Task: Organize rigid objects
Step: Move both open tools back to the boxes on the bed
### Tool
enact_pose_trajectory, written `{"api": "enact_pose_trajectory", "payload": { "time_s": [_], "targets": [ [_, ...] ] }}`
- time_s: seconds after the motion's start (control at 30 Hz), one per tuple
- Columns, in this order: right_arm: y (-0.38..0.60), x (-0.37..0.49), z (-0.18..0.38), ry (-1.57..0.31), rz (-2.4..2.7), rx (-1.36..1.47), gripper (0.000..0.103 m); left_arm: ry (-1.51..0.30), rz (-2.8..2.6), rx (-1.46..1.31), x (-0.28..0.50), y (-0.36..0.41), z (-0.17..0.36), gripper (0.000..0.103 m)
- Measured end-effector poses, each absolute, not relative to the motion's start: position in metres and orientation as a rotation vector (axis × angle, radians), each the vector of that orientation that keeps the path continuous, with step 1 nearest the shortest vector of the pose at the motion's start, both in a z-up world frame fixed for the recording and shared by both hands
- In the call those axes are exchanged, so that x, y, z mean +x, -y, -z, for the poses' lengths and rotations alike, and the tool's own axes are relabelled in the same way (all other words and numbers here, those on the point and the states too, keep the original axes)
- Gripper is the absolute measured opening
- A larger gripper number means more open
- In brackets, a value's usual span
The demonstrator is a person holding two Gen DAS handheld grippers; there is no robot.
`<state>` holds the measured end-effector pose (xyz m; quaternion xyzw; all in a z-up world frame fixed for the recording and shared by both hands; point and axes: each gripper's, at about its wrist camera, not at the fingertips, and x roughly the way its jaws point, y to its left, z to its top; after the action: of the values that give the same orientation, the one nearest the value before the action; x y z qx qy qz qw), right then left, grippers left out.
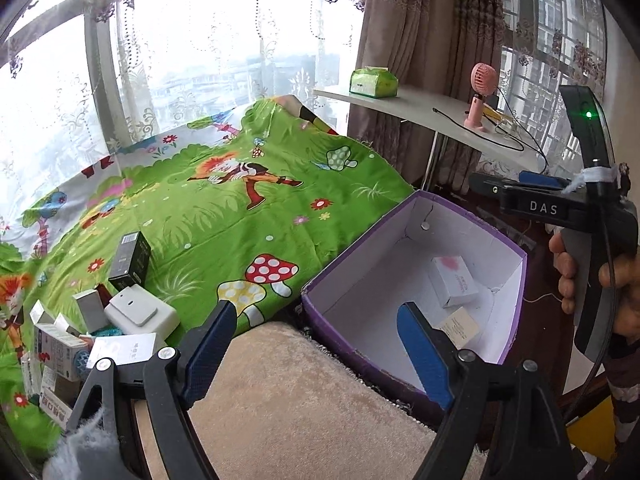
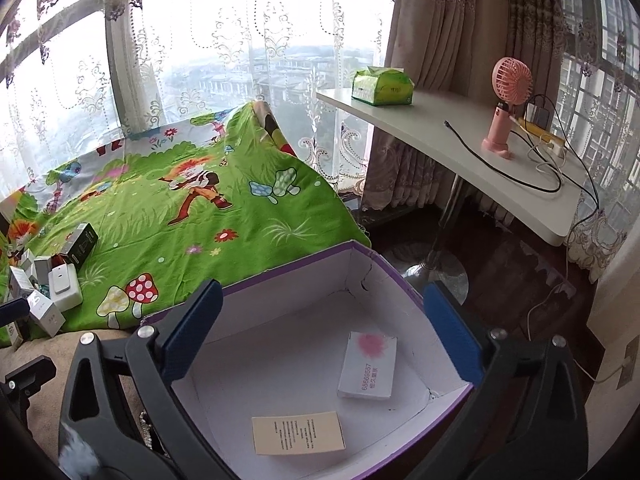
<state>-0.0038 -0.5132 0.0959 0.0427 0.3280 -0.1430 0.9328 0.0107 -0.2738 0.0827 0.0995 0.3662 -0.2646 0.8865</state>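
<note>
We see the purple box (image 2: 304,364) open-topped w/ white inside walls, sitting on a beige cushion (image 1: 288,408) just past the near edge of the green cartoon sheet (image 1: 224,216). Two small cartons lie flat on the box floor, apart from each other: a white one w/ a pink blotch (image 2: 368,366) toward the far right corner, and a cream one w/ printed text (image 2: 298,432) nearer the front wall. Our right gripper (image 2: 320,332) hangs over the box, jaws wide apart w/ nothing between them; both blue pads (image 2: 192,332) are clear of the cartons. Our left gripper (image 1: 316,352) is also spread open and empty, one pad over the cushion, the other over the box's near left wall. In the left wrist view the right gripper's body and the hand (image 1: 576,276) holding it show at the right edge, beyond the box. The rest of the small boxes (image 1: 100,320) sit in a loose pile at the sheet's near left corner: a black carton (image 1: 130,260) standing tilted at the back, a flat white box (image 1: 140,312) in front, others jumbled around & touching. Behind the box, a white side table (image 2: 440,132) carries a green tissue pack (image 2: 382,86), a pink fan (image 2: 506,100) and cables.
</note>
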Motion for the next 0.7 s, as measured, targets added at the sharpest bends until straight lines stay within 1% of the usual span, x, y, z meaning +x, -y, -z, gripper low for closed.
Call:
{"api": "enact_pose_trajectory", "payload": {
  "time_s": [0.3, 0.7],
  "targets": [
    [0.478, 0.005, -0.087, -0.707, 0.108, 0.119, 0.101, -0.778, 0.432, 0.150, 0.006, 0.217, -0.071, 0.083],
    [0.389, 0.025, -0.067, -0.782, -0.146, 0.007, 0.101, -0.812, 0.287, -0.033, 0.005, 0.129, -0.061, 0.083]
  ]
}}
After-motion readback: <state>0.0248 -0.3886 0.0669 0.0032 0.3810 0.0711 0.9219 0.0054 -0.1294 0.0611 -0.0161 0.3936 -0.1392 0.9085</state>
